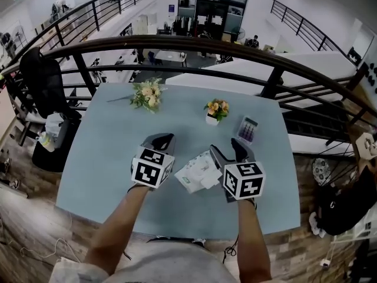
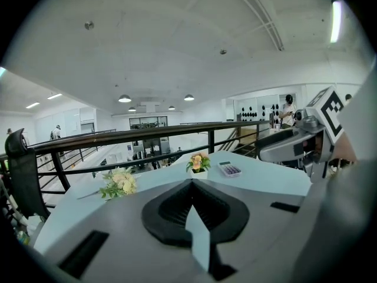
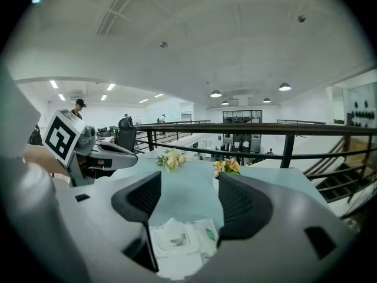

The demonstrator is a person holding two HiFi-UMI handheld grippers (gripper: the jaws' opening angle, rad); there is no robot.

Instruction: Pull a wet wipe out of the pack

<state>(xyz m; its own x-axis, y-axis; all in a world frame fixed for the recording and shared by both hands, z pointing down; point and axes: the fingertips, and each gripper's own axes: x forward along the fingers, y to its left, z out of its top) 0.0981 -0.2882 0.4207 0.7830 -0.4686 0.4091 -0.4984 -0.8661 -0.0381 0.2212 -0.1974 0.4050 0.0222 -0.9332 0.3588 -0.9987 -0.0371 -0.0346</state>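
No legible text; wipe pack [image 1: 197, 173] label print too small to read.

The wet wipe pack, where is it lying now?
In the head view the wet wipe pack lies on the table between the left tool and the right tool, closer to the right one.

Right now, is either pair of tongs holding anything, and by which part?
Nothing is held. Left tongs shut, empty; right tongs open by the wet wipe pack, not gripping it.
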